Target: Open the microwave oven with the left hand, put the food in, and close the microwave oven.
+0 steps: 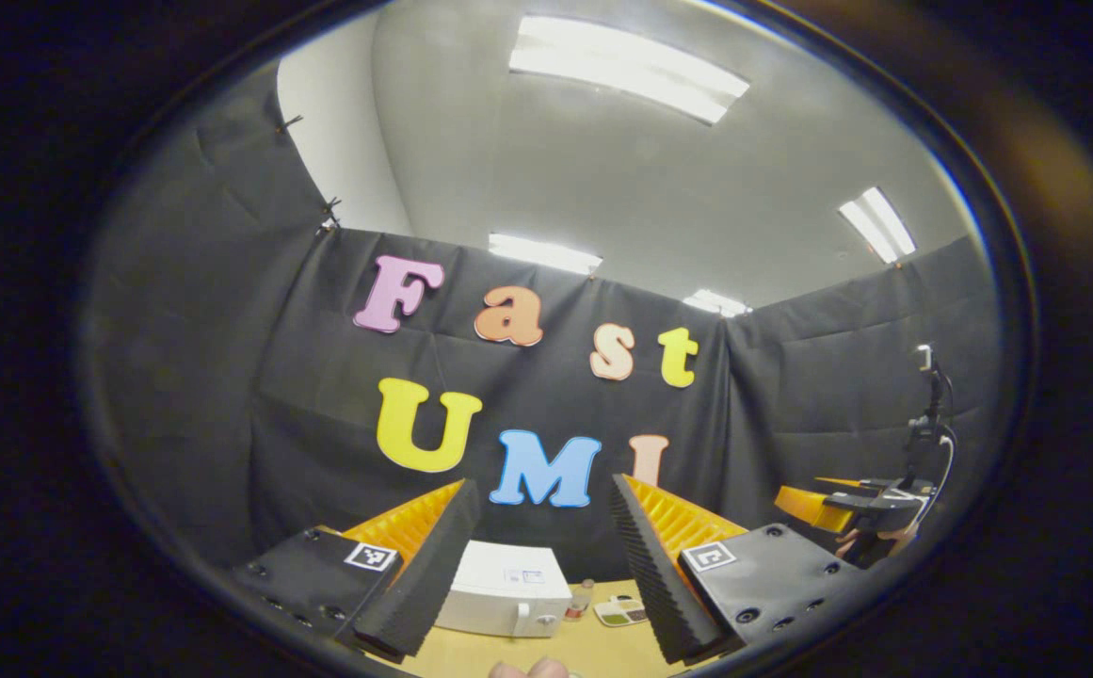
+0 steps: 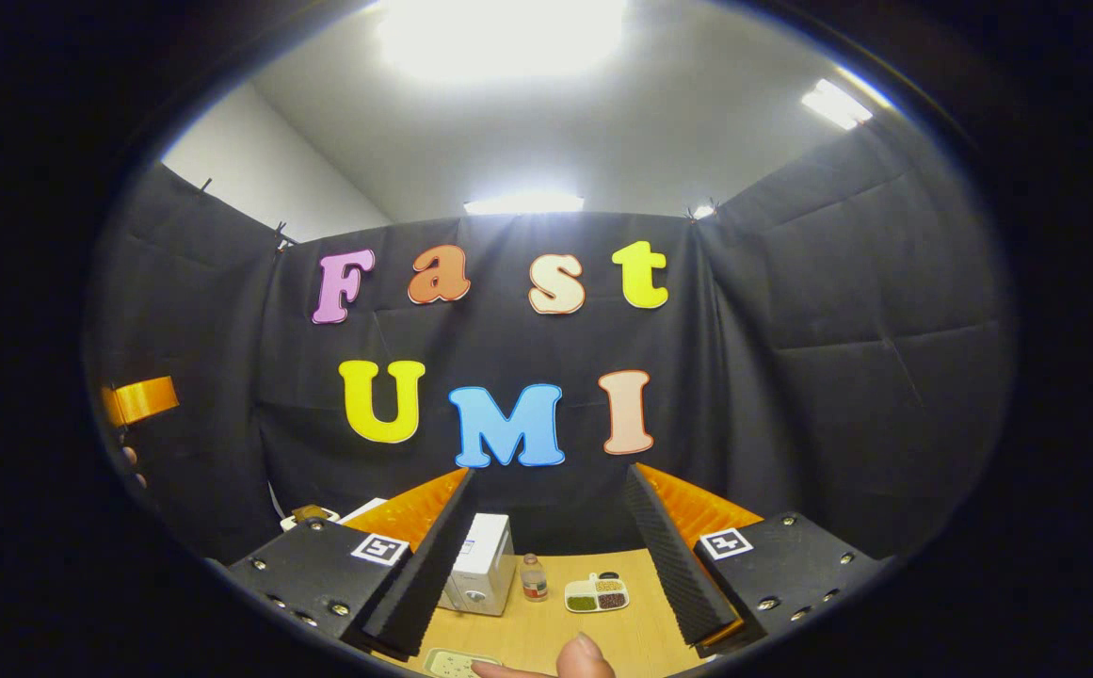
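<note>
In the left gripper view, the left tool (image 1: 537,574) is seen nearest the lens, its two fingers (image 1: 424,574) spread wide apart with nothing between them. Just below them, at the bottom edge, fingertips of a hand (image 1: 529,669) are glimpsed. Between the fingers, farther off, the white microwave oven (image 1: 506,589) is seen standing on the wooden counter (image 1: 555,650) with its door shut and its handle on the near right side. Just beside it to the right a small bottle (image 1: 585,597) is placed, and next to that a divided food tray (image 1: 619,612). At the right edge the other tool is seen, held by a hand (image 1: 871,541), well apart from the oven.

In the right gripper view, the right tool (image 2: 546,574) is likewise held spread, nothing being gripped. A thumb (image 2: 584,657) is seen at the bottom edge, beside a pale flat item (image 2: 457,663) that is too cropped to be identified. On the counter (image 2: 527,631) beyond, the microwave oven (image 2: 482,563) is seen to the left, the bottle (image 2: 534,578) in the middle and the food tray (image 2: 597,594), with its compartments filled, to the right, each set apart from the next.
</note>
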The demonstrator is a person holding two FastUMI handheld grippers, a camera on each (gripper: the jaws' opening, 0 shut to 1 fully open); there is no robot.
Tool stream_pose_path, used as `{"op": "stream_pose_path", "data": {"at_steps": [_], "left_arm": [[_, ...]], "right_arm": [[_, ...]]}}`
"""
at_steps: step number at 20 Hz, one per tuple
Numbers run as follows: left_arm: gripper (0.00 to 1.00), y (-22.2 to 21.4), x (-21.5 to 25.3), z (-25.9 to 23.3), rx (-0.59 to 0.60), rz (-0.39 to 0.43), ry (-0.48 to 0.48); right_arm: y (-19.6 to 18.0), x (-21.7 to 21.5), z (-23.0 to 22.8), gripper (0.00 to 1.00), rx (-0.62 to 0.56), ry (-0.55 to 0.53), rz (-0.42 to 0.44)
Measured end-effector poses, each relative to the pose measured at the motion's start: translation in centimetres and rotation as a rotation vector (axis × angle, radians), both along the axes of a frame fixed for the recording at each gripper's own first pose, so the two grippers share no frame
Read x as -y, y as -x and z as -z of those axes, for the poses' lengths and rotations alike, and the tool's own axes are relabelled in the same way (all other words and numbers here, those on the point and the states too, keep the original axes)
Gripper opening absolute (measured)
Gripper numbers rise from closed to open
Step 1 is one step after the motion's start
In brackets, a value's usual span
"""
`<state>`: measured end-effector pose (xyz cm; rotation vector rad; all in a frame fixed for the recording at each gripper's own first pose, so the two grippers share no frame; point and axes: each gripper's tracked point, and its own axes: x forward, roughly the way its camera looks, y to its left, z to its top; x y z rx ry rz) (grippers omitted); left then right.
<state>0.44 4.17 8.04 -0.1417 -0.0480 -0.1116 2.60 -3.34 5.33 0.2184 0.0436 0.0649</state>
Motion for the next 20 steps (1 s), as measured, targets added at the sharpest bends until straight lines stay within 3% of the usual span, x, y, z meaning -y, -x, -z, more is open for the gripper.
{"op": "stream_pose_path", "data": {"at_steps": [5,9,16,18,19,20], "left_arm": [[0.89,-1.8,3.3,1.1,-0.025,0.043,-0.059],[0.89,-1.9,5.7,0.8,-0.025,0.099,-0.047],[0.89,-2.6,5.6,1.1,-0.052,0.097,-0.074],[0.94,-2.6,5.4,1.8,-0.064,0.094,-0.075],[0.89,-2.6,5.2,2.1,-0.067,0.093,-0.077],[0.94,-2.7,4.8,2.3,-0.067,0.088,-0.079]], "right_arm": [[-0.5,0.8,-0.5,0.96,0.028,-0.002,-0.011],[-0.7,1.4,0.7,0.96,0.007,0.009,-0.002],[-0.7,1.4,1.4,0.96,-0.008,-0.001,0.003],[-0.7,1.0,1.5,0.96,-0.012,-0.001,-0.003],[-0.7,0.9,1.6,0.96,-0.01,-0.001,-0.001],[-0.7,0.9,1.6,0.96,-0.011,0.003,0.002]]}}
